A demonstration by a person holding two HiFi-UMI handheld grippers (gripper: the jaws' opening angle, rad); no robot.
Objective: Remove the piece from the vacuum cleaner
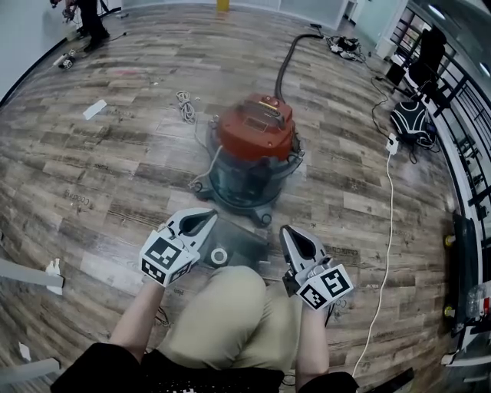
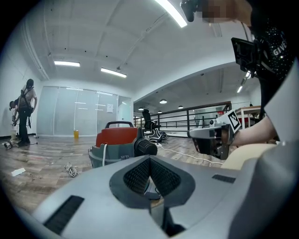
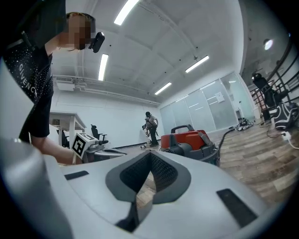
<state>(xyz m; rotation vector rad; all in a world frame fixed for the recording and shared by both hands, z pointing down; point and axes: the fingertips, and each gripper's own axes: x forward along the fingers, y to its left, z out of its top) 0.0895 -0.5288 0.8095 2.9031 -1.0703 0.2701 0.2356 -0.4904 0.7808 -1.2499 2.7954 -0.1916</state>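
The vacuum cleaner (image 1: 253, 150) has a red lid and a grey-green drum and stands on the wood floor ahead of me. Its black hose (image 1: 288, 57) runs off toward the back. The left gripper view shows a black ribbed port (image 2: 145, 148) on the vacuum cleaner (image 2: 117, 144). A flat grey part (image 1: 244, 242) with a white ring (image 1: 219, 255) lies on the floor just before the drum. My left gripper (image 1: 205, 220) is shut and empty, to the left of that part. To its right is my right gripper (image 1: 291, 232), also shut and empty. My knee is below both.
A white cable (image 1: 387, 230) runs down the floor on the right. A coiled cord (image 1: 184, 104) and a white scrap (image 1: 94, 109) lie at the back left. Bags and a chair (image 1: 414, 115) stand by the railing on the right. A person (image 1: 88, 19) stands far back left.
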